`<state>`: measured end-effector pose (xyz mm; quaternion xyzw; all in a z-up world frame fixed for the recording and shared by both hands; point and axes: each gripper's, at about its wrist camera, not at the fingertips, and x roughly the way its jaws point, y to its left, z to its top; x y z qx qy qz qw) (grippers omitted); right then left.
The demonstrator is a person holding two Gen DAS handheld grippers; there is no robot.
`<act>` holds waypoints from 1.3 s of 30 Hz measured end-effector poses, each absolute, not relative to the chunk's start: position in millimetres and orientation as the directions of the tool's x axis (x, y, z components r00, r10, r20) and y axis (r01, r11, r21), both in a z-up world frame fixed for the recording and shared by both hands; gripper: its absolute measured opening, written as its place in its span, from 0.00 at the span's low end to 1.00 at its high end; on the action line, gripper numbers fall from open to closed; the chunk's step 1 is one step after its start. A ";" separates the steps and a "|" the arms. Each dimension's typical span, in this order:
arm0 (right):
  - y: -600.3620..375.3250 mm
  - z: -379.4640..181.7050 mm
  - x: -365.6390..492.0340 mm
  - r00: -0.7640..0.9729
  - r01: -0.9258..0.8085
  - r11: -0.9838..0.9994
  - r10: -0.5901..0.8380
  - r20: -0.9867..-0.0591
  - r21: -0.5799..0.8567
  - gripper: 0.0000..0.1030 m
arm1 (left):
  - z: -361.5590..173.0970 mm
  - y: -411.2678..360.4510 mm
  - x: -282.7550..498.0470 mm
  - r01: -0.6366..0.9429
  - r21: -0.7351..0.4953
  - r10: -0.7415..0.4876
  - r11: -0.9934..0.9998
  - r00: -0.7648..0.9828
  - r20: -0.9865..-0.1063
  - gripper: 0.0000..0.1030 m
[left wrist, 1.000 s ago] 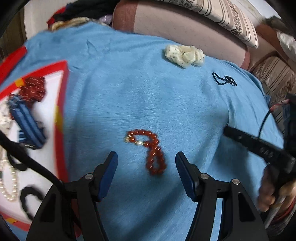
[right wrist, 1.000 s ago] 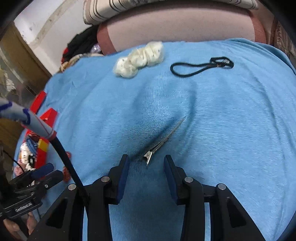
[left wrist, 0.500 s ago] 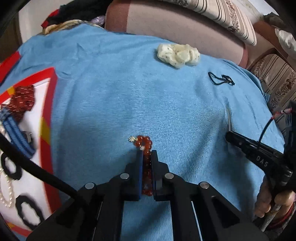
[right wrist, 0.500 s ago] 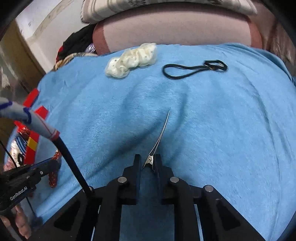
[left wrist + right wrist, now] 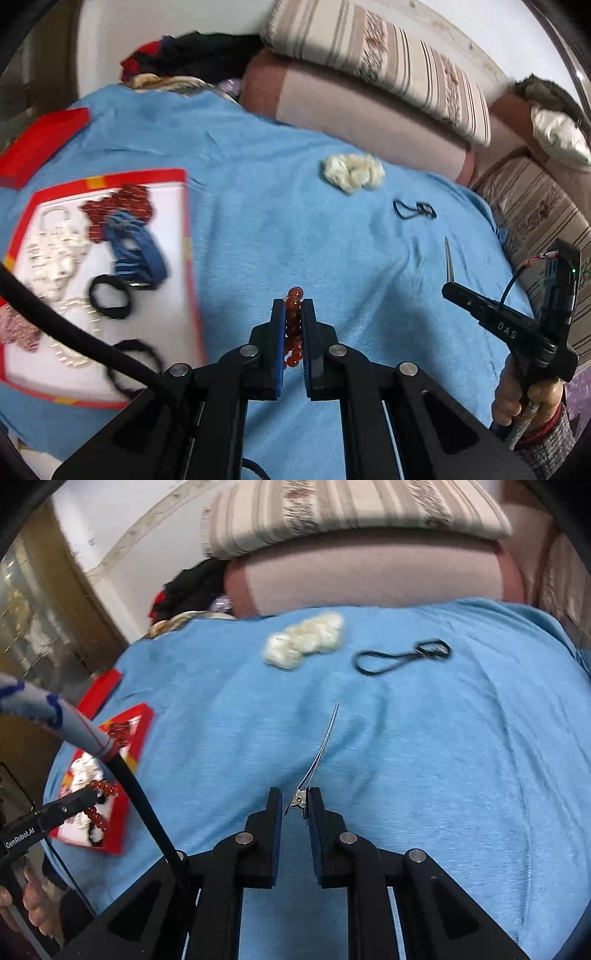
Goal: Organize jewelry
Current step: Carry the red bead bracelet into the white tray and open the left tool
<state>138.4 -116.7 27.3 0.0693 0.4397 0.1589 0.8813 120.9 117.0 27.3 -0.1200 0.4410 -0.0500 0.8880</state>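
My left gripper is shut on a red bead bracelet, lifted off the blue cloth; the beads also hang from it in the right wrist view. My right gripper is shut on the hinged end of a thin silver hair clip, whose long blade points away over the cloth; the clip shows at the right of the left wrist view. A red-rimmed white tray at the left holds hair ties, a blue band, pearls and a red piece.
A cream scrunchie and a black hair tie lie on the far part of the cloth. Striped cushions and a pink bolster line the back. A dark clothes pile sits at the far left.
Both grippers closed, the left on the bead bracelet and the right on the hair clip, then rose with them off the cloth. The tray now shows more fully at the left.
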 end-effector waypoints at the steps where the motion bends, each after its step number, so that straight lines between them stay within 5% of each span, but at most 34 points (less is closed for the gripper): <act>1: -107.8 30.4 137.2 0.558 -0.240 0.934 0.356 -0.750 0.265 0.14 | 32.5 125.0 114.2 -0.032 -0.257 -0.183 0.966 0.616 -0.766 0.07; 22: 96.1 33.2 111.2 0.350 -0.606 0.750 0.550 -0.758 0.265 0.14 | 6.6 282.2 45.7 -0.360 -0.210 0.045 0.909 0.586 -0.809 0.07; 36: 163.0 -17.7 130.8 0.334 -0.654 0.747 0.427 -0.841 0.120 0.15 | -21.0 318.1 48.0 -0.438 -0.230 0.059 0.869 0.554 -0.830 0.08; 39: 160.9 -18.8 137.0 0.325 -0.648 0.749 0.433 -0.841 0.135 0.15 | -17.7 319.4 44.4 -0.441 -0.246 0.055 0.863 0.567 -0.822 0.17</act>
